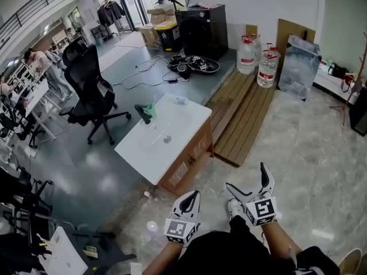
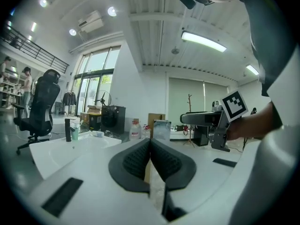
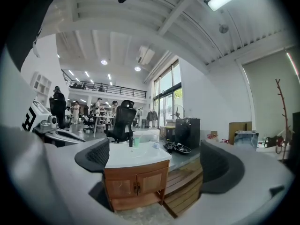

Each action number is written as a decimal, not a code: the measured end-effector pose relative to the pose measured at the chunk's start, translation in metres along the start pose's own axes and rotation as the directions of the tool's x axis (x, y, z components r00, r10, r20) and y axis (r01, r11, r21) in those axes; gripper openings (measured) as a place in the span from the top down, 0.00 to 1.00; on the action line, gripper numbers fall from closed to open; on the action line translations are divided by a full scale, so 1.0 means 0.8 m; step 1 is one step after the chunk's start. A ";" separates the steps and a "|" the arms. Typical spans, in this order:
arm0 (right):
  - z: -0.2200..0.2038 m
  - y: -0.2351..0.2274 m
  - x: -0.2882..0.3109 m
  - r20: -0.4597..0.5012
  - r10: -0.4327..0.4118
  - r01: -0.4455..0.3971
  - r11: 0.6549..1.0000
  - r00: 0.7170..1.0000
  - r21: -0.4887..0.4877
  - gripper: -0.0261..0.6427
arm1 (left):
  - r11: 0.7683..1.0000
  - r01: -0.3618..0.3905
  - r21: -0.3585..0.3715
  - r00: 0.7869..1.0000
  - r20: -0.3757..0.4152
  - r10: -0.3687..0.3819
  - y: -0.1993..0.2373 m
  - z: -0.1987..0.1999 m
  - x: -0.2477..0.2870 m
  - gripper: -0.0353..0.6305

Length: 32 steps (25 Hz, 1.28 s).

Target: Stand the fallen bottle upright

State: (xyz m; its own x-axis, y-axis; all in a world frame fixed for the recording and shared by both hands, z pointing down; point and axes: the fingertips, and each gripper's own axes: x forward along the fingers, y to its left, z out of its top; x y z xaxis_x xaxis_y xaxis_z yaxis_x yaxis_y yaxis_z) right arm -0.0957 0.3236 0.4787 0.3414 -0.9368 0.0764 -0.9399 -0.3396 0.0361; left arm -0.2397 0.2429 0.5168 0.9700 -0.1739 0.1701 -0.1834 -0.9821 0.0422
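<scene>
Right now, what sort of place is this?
Probably an open-plan office or lab: a black swivel office chair, large clear plastic water jugs, and a white sink basin on a wooden cabinet.

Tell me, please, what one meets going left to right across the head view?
Black mesh office chair, white sink basin on wooden cabinet, clear water jugs with red caps, translucent plastic-wrapped panel.
</scene>
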 end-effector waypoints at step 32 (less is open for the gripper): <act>-0.038 -0.267 0.277 -0.073 0.236 -0.236 0.972 0.969 0.005 0.07 | 0.984 -0.177 0.020 0.984 -0.006 0.177 0.076 0.076 0.371 0.92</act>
State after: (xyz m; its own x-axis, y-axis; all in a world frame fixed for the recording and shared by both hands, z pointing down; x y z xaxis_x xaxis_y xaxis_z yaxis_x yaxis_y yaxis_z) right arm 0.1810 0.1915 0.5180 0.1097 -0.9818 0.1549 -0.9939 -0.1093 0.0116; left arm 0.0469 0.1270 0.5099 0.9213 -0.3445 0.1805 -0.3489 -0.9371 -0.0079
